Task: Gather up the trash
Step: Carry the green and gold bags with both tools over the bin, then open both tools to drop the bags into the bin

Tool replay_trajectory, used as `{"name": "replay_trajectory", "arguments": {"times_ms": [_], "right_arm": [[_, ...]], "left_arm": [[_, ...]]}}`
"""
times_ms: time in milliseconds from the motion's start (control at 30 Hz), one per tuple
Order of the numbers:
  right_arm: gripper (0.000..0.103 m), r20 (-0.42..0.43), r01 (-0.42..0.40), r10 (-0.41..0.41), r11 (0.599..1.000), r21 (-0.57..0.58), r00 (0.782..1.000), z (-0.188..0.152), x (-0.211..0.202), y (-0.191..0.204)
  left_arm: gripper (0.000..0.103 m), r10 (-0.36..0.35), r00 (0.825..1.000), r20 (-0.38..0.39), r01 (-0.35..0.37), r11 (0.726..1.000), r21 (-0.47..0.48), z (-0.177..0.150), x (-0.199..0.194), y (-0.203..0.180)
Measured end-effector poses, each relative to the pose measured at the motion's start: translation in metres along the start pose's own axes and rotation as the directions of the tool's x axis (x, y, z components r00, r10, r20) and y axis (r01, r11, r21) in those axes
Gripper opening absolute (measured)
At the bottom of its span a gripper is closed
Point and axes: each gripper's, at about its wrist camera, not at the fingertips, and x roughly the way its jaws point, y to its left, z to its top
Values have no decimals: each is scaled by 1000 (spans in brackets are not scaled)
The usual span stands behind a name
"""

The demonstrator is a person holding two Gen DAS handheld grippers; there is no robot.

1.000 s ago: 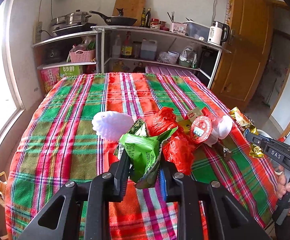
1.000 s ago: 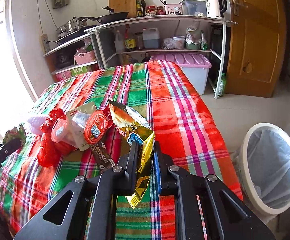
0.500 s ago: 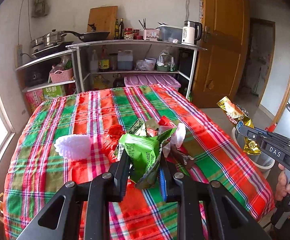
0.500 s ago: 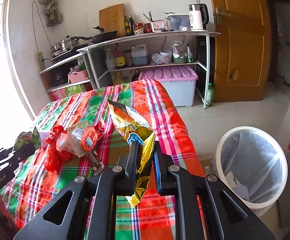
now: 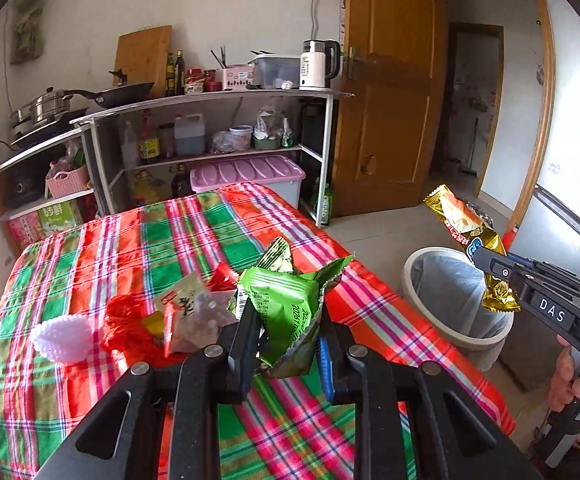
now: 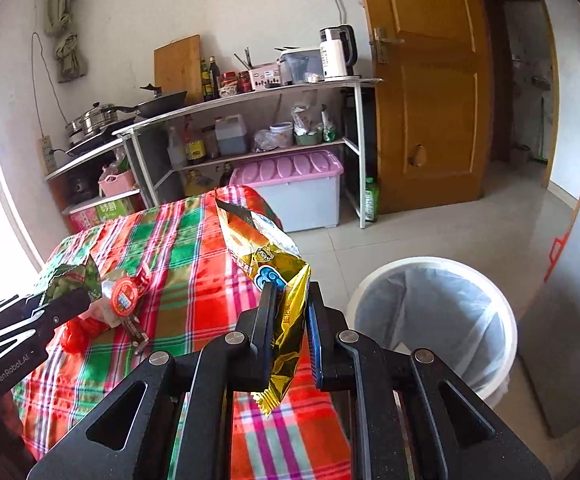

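At two o'clock the white lined waste bin (image 6: 429,320) has swung close; my right gripper (image 6: 288,320) clamps the crinkled gold foil wrapper (image 6: 278,292), my left gripper (image 5: 286,324) the crumpled green one (image 5: 286,300). Drop next.

Left gripper (image 5: 286,322) clamped on green wrapper (image 5: 286,300) above checked worktop (image 5: 130,240), gold wrapper (image 5: 473,240) over white bin (image 5: 421,312).

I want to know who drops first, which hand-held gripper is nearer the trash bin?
Right. The right hand-held gripper hangs beside the trash bin; the left hand-held gripper is over the table.
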Motion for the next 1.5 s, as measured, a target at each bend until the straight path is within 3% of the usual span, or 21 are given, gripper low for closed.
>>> {"name": "replay_trajectory", "arguments": {"times_ms": [367, 733, 1067, 1300, 1400, 1467, 1500], "right_arm": [[15, 2, 165, -166, 985, 47, 986, -2, -19, -71], [15, -80, 264, -256, 959, 100, 963, -15, -5, -133], [15, -173, 280, -260, 955, 102, 950, -33, 26, -161], [15, -240, 285, -259, 955, 81, 936, -42, 52, -170], [20, -263, 280, -251, 957, 77, 932, -45, 60, -175], [36, -271, 277, -246, 957, 82, 931, -46, 62, -177], [50, -269, 272, -241, 959, 84, 933, -47, 62, -177]], "left_arm": [[26, -137, 990, -41, 141, 986, 93, 24, 46, -87], [26, -238, 964, -121, 253, 958, 134, 33, 100, -161], [26, -244, 945, -217, 283, 944, 172, 17, 147, -207], [28, -219, 926, -308, 273, 951, 143, 6, 182, -216], [38, -197, 930, -310, 257, 952, 167, 3, 187, -218], [50, -212, 921, -326, 269, 953, 142, 2, 191, -216], [52, -210, 920, -331, 268, 953, 139, 1, 192, -215]]}}
